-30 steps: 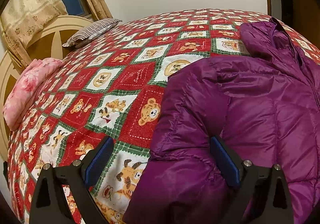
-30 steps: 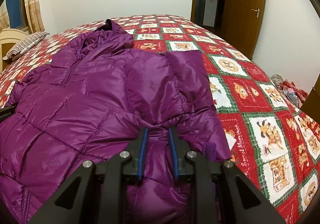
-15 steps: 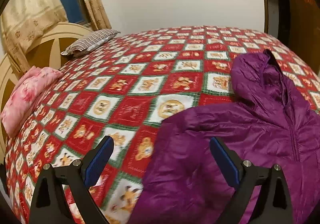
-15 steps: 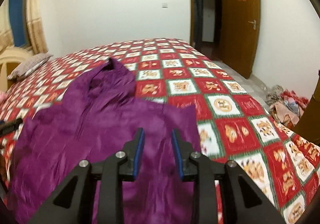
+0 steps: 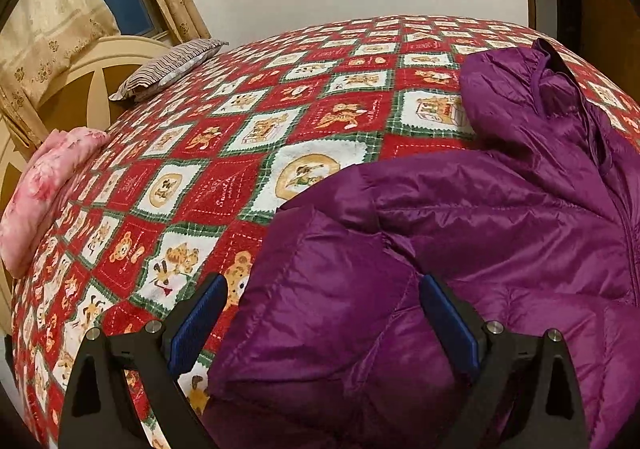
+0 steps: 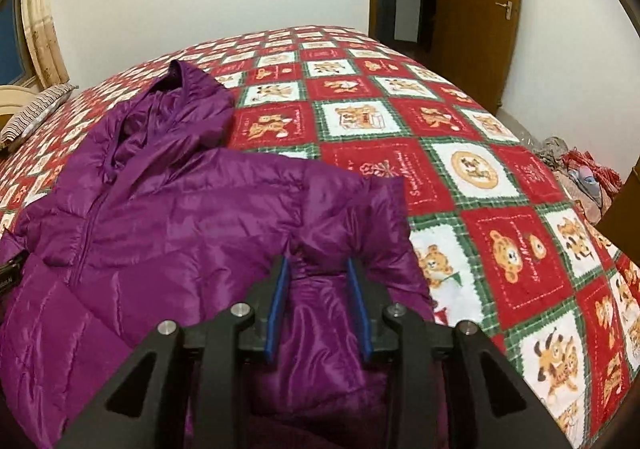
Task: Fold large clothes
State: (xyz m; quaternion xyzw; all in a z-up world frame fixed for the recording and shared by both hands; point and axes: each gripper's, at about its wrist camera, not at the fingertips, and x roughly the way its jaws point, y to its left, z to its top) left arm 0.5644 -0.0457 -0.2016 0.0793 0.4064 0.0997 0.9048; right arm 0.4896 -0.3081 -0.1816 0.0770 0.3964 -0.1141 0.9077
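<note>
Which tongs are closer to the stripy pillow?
Left. The left tongs are on the stripy pillow's side of the purple jacket; the opening right tongs straddle its opposite edge.

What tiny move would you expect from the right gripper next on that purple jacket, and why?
Probably lift clear. The right gripper is opening with a pinch of the purple jacket between its pads, and the sleeve already lies folded across the body, so release looks nearly finished.

Bed w/ red bear quilt (image 5: 224, 185), purple jacket (image 6: 168, 217), striped pillow (image 5: 168, 67), pink bedding (image 5: 44, 189)
</note>
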